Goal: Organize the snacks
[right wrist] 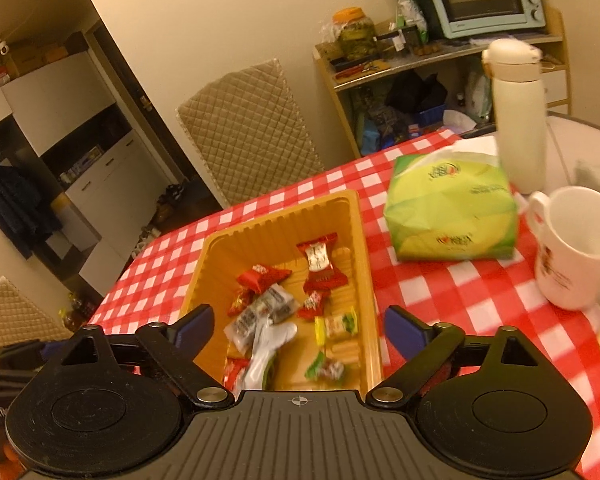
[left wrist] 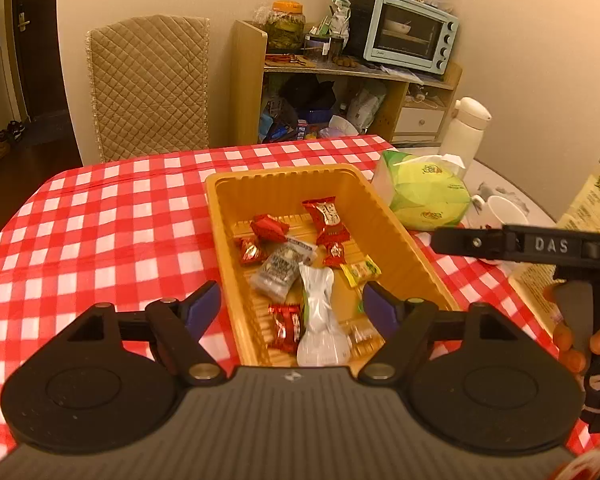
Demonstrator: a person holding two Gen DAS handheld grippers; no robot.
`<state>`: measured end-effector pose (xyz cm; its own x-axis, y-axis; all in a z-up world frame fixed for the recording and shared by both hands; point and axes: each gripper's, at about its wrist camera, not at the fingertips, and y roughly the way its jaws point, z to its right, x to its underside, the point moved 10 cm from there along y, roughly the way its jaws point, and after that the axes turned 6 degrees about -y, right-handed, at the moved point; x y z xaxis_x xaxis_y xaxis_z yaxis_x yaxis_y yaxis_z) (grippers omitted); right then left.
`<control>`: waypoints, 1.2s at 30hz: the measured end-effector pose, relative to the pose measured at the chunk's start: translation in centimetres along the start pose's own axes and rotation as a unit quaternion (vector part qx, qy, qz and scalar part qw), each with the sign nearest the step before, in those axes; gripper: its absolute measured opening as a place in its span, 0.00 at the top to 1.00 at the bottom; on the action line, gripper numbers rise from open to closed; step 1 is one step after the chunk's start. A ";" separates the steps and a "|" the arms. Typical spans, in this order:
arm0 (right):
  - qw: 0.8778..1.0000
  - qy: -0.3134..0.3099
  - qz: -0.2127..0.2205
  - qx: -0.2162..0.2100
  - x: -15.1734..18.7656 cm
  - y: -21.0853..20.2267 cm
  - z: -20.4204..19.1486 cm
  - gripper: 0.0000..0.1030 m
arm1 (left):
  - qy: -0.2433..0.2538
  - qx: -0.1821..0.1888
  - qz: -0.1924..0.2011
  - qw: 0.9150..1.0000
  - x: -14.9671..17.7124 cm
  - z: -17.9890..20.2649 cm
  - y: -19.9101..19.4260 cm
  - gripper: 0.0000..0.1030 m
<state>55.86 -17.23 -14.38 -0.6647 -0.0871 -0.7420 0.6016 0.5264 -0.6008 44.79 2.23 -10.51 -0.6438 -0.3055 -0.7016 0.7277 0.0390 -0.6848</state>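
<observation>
Snacks (left wrist: 300, 264) between open tool (left wrist: 292, 300) tips

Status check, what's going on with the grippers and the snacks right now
Left gripper open, empty. Right gripper open, empty. Snacks all in yellow tray. Nothing in the way.

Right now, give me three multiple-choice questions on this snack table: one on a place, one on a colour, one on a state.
1. Where do the wrapped snacks lie?
A. in the orange tray
B. on the tissue pack
C. inside the mug

2. What colour is the tissue pack?
A. blue
B. green
C. black

3. How stands the left claw?
A. shut on a candy
B. shut on the tray rim
C. open, empty

Answers: 1 A, every wrapper sits within the orange tray walls. 2 B, its wrapping is yellow-green. 3 C, its fingers are spread with nothing between them.
</observation>
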 end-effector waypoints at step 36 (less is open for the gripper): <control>0.997 -0.026 -0.066 0.039 17.2 -15.6 -14.0 0.08 | -0.025 -0.007 -0.047 0.999 15.6 -3.3 -19.8 0.25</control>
<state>28.84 -15.09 -13.67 -0.7175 -0.1962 -0.6683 0.5446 0.4402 -0.7139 19.59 -0.19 -8.49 -0.6965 -0.3549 -0.6237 0.6609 0.0213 -0.7502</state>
